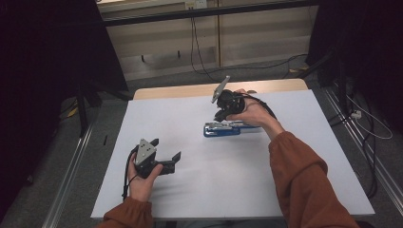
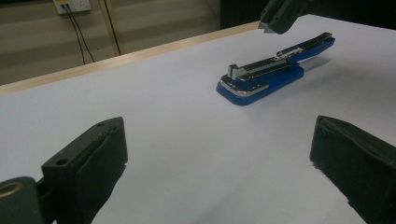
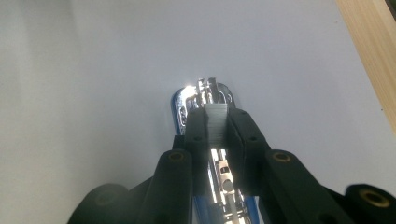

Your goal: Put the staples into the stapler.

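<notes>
the blue stapler (image 1: 223, 128) lies flat on the white table (image 1: 190, 190), near the far wooden edge, its cover swung back and the metal magazine exposed. the right gripper (image 1: 224, 114) stands directly above the stapler, tilted down onto it. in the right gripper view its jaws are drawn together on a small pale strip of staples (image 3: 216, 122), clamped between the pads directly over the stapler's open channel (image 3: 223, 172). the left gripper (image 1: 166, 153) rests well short of the stapler, on the person's side, jaws standing wide apart with nothing between them; it faces the stapler across bare table.

judgement: the stapler is already opened and the strip already picked up and brought over the magazine. remaining: seat the strip into the channel, release, close the cover. the strip appears not yet seated, though its underside is hidden by the pads.
</notes>
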{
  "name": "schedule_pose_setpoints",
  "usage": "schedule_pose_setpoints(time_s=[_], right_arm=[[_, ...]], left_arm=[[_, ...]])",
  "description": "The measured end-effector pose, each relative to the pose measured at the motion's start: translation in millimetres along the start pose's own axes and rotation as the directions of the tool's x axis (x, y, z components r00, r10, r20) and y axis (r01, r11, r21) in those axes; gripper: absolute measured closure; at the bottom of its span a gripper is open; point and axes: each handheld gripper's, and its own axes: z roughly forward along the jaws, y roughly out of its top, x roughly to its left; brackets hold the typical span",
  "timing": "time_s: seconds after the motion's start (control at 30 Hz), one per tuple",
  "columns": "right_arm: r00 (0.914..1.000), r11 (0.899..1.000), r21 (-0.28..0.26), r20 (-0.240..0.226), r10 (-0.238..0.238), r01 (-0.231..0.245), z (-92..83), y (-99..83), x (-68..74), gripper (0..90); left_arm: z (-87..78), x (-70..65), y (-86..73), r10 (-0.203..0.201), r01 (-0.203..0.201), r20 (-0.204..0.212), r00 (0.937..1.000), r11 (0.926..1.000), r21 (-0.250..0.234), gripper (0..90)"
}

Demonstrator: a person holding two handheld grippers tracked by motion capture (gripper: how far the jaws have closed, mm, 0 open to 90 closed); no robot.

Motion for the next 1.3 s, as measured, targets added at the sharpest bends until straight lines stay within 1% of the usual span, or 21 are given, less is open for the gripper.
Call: schedule_pose_setpoints(time_s=[0.07, 0.1, 0.13, 0.17, 0.23, 0.3, 0.37, 0.5, 0.53, 0.57, 0.63, 0.7, 0.77, 0.83, 0.97, 1.03, 1.07, 1.17, 1.2, 1.23, 1.3], right_arm=[[0.9999, 1.000, -0.004, 0.000, -0.010, 0.010, 2.4, 1.4, -1.6, 79.4], [1.0000, 1.000, 0.004, 0.000, -0.003, 0.003, 3.5, 2.2, -1.4, 79.4], [1.0000, 1.000, 0.008, 0.002, -0.004, 0.004, 4.6, 3.2, -1.6, 79.4], [1.0000, 1.000, 0.001, -0.001, -0.004, 0.004, 6.0, 3.6, -1.9, 79.4], [0.9999, 1.000, 0.003, -0.002, -0.013, 0.013, 9.0, 5.1, -1.8, 79.4], [0.9999, 1.000, 0.005, -0.010, -0.006, 0.006, 12.5, 5.7, -1.3, 79.4], [0.9998, 1.000, 0.005, -0.019, -0.007, 0.007, 17.1, 6.1, -0.1, 79.4], [0.9997, 1.000, 0.020, -0.024, -0.009, 0.009, 25.5, 7.7, 0.9, 79.4], [0.9995, 1.000, 0.015, -0.027, -0.013, 0.014, 27.2, 7.8, 0.2, 79.4], [0.9997, 1.000, 0.021, -0.025, -0.006, 0.007, 28.4, 8.2, 0.4, 79.4], [0.9996, 0.999, 0.031, -0.027, -0.007, 0.008, 31.0, 8.8, 0.0, 79.4], [0.9995, 0.999, 0.032, -0.028, -0.017, 0.018, 32.2, 9.5, -1.3, 79.4], [0.9993, 1.000, 0.023, -0.034, -0.015, 0.016, 33.7, 9.7, -2.5, 79.4], [0.9992, 0.999, 0.031, -0.033, -0.023, 0.024, 35.0, 9.8, -3.9, 79.4], [0.9990, 0.999, 0.044, -0.042, -0.013, 0.015, 37.3, 10.5, -4.6, 79.4], [0.9986, 0.999, 0.046, -0.046, -0.027, 0.029, 38.2, 10.7, -5.5, 79.4], [0.9989, 0.998, 0.055, -0.041, -0.022, 0.024, 38.1, 11.0, -5.1, 79.4], [0.9990, 0.998, 0.061, -0.038, -0.022, 0.024, 38.9, 10.5, -5.8, 79.4], [0.9986, 0.998, 0.058, -0.043, -0.029, 0.032, 40.0, 10.2, -6.5, 79.4], [0.9988, 0.998, 0.061, -0.043, -0.022, 0.025, 40.6, 10.0, -6.2, 79.4], [0.9989, 0.997, 0.070, -0.040, -0.024, 0.027, 41.2, 9.7, -6.3, 79.4]], left_arm=[[0.2, -0.2, -0.1, 0.003, -0.003, 0.002, 1.0000, 1.0000, 0.005, 4.2], [0.4, -0.8, -0.1, -0.002, 0.002, 0.002, 1.0000, 1.0000, -0.001, 4.2], [0.1, -0.7, 0.1, 0.001, -0.001, 0.002, 1.0000, 1.0000, -0.001, 4.2], [-0.5, -0.3, 0.2, 0.009, -0.009, 0.001, 1.0000, 1.0000, 0.004, 4.2], [-0.4, -0.1, 0.1, 0.008, -0.008, 0.002, 1.0000, 1.0000, 0.005, 4.2], [0.1, -0.5, 0.0, 0.003, -0.003, 0.002, 1.0000, 1.0000, 0.000, 4.2], [-0.4, -0.7, 0.2, 0.009, -0.009, 0.004, 0.9999, 1.0000, 0.002, 4.2], [-0.5, -1.2, 0.2, 0.012, -0.012, 0.002, 0.9999, 0.9999, 0.002, 4.2], [-0.6, -1.3, 0.3, 0.013, -0.013, 0.003, 0.9999, 0.9999, 0.002, 4.2], [-0.8, -1.4, 0.3, 0.013, -0.013, 0.003, 0.9999, 0.9999, 0.002, 4.2], [-0.8, -1.3, 0.3, 0.014, -0.014, 0.003, 0.9999, 0.9999, 0.002, 4.2], [-0.8, -1.3, 0.3, 0.016, -0.016, 0.003, 0.9999, 0.9999, 0.003, 4.2], [-0.8, -1.2, 0.3, 0.017, -0.017, 0.003, 0.9999, 0.9999, 0.002, 4.2], [-0.8, -1.0, 0.2, 0.017, -0.017, 0.002, 0.9999, 0.9999, 0.002, 4.2], [-0.9, -1.1, 0.2, 0.015, -0.015, 0.003, 0.9999, 0.9999, 0.000, 4.2], [-1.0, -1.2, 0.3, 0.016, -0.016, 0.004, 0.9999, 0.9999, 0.000, 4.2], [-0.9, -1.4, 0.2, 0.014, -0.014, 0.003, 0.9999, 0.9999, -0.003, 4.2], [-0.9, -1.1, 0.2, 0.017, -0.017, 0.002, 0.9999, 0.9999, 0.000, 4.2], [-0.9, -0.9, 0.2, 0.017, -0.017, 0.002, 0.9998, 0.9998, 0.001, 4.2], [-0.9, -1.0, 0.2, 0.019, -0.019, 0.003, 0.9998, 0.9998, 0.002, 4.2], [-1.0, -1.5, 0.4, 0.020, -0.020, 0.004, 0.9998, 0.9998, 0.001, 4.2]])
